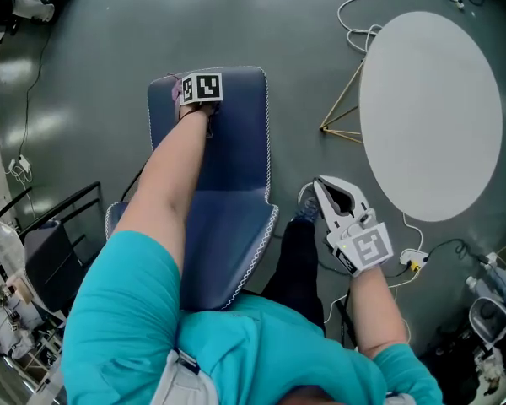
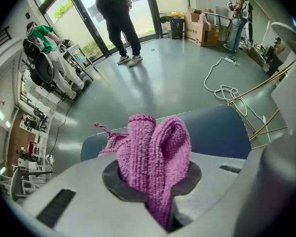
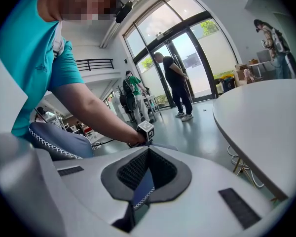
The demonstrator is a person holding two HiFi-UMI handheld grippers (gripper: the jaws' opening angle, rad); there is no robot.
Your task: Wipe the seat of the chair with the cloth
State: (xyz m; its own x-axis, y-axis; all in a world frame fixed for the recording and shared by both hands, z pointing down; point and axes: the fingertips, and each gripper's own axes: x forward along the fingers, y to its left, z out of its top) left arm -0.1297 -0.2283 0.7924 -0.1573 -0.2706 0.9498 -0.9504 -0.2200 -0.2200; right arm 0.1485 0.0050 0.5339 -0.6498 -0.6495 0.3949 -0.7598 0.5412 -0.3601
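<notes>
Left gripper (image 1: 199, 89) is clamped tight on the pink cloth (image 2: 155, 157), reaching out to the far end of the chair (image 1: 232, 159), likely so a stroke can sweep the padded blue seat. Right gripper (image 1: 336, 199) hangs right of the chair, jaws slightly apart and empty, keeping out of the way. Grey glossy floor (image 1: 110, 40) all round, white table (image 1: 430, 108) on the right, glass doors far off.
</notes>
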